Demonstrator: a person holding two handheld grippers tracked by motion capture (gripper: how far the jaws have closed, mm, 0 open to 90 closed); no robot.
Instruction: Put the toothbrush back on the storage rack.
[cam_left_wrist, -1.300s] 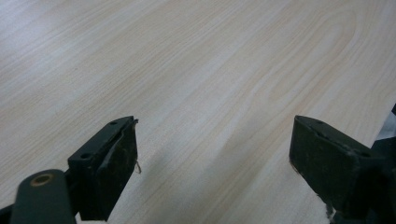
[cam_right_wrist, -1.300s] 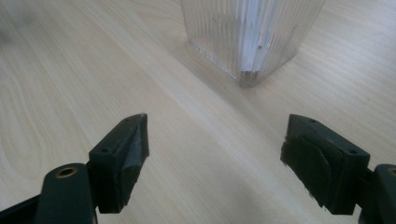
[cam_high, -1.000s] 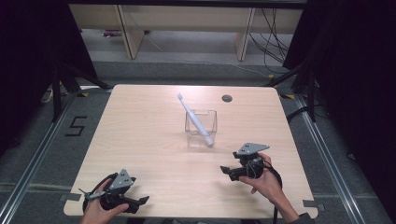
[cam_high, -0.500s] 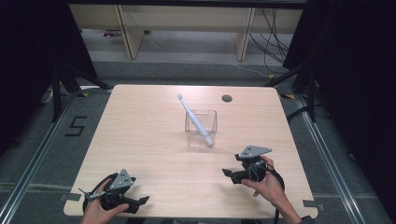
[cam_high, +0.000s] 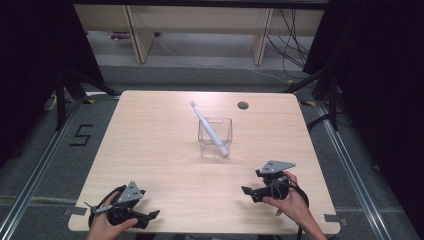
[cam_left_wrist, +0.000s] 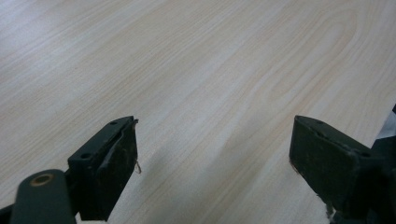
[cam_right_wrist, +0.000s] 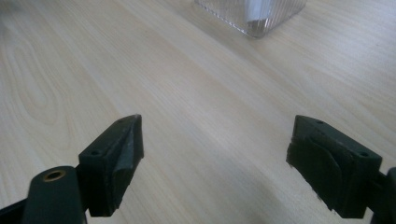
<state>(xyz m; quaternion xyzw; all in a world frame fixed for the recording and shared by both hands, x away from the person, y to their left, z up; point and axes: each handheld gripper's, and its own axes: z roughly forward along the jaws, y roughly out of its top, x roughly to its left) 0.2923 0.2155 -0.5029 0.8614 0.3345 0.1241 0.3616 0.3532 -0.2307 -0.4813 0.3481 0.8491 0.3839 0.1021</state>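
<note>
A white toothbrush leans tilted in a clear square glass container near the middle of the wooden table, its head up to the back left. My left gripper rests by the near left edge, held by a hand, its jaws wide apart over bare wood. My right gripper sits near the front right, pointing left. Its jaws have just been opening and stand open with nothing between them. The container's ribbed base lies ahead of it.
A small round grommet hole sits at the table's back right. Wooden shelving and cables stand beyond the far edge. Dark frame posts flank the table, and a "5" marks the floor at the left.
The right hand has drifted slightly toward the near edge of the table. The left gripper, the toothbrush and the container have not moved.
</note>
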